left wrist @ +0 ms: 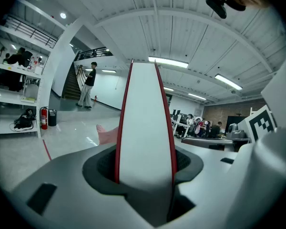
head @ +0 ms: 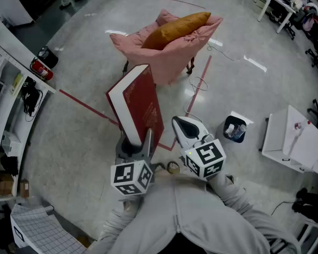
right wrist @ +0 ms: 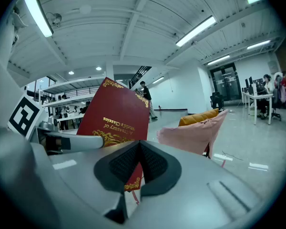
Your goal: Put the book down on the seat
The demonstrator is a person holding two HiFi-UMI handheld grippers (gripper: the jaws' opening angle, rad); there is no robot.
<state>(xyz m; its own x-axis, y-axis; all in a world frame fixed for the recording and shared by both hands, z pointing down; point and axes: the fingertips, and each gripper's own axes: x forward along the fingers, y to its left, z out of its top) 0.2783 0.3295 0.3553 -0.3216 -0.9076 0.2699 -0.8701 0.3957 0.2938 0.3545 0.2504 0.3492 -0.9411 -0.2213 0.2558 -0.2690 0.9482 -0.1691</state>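
Because the book (head: 140, 107) is a thick, stiff hardcover with a smooth red cover, it probably weighs a fair bit and could tip or slip when pinched at one end only. It stands upright at the head view's centre, and the left gripper (head: 133, 144) clamps its fingers across the covers at the lower end. The right gripper (head: 184, 127) sits just beside it at 3 o'clock, fingers pressed together on nothing. The seat (head: 167, 62), bearing an orange cushion (head: 176, 27), lies at 12 o'clock, well apart. A second hold higher up would steady the book.
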